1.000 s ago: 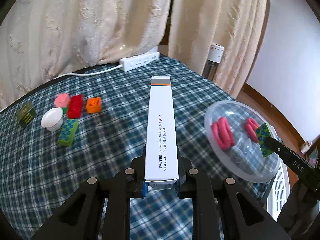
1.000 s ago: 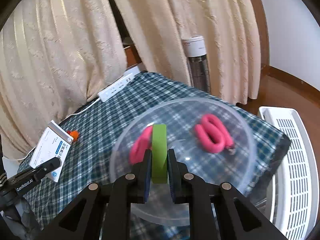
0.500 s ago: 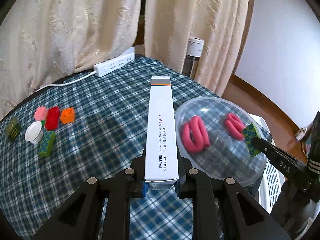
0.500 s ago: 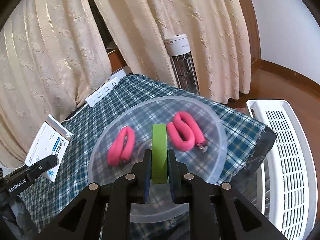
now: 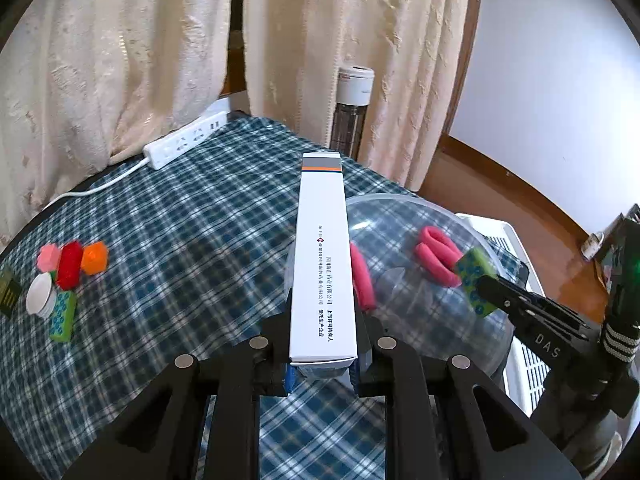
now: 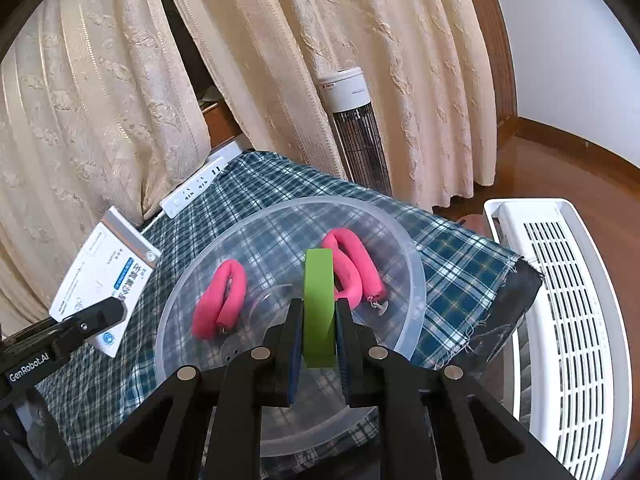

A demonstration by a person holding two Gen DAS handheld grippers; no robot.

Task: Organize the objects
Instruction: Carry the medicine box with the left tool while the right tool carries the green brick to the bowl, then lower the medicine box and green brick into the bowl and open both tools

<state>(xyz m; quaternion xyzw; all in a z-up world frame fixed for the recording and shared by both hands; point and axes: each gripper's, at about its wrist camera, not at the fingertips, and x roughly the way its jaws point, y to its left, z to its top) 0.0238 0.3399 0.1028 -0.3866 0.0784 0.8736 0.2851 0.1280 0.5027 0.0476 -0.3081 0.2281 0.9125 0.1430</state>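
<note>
My left gripper (image 5: pixel 322 364) is shut on a long white box (image 5: pixel 323 264) and holds it above the checked tablecloth, beside the clear plastic bowl (image 5: pixel 404 208). My right gripper (image 6: pixel 318 336) is shut on a green brick (image 6: pixel 318 300) and holds it over the bowl (image 6: pixel 412 276), which has two pink curled pieces (image 6: pixel 222 296) in it. The green brick (image 5: pixel 476 280) also shows in the left wrist view, and the white box (image 6: pixel 104 280) in the right wrist view.
Pink, red, orange and green bricks (image 5: pixel 70 264) and a white cap (image 5: pixel 40 300) lie at the table's left. A white power strip (image 5: pixel 186 140) lies at the back edge. A white appliance (image 6: pixel 560 320) stands right of the table; a tower heater (image 6: pixel 356 120) stands behind.
Both grippers have moved right, towards the bowl. The white box now reaches beside the bowl, and the green brick is lower over the bowl's middle.
</note>
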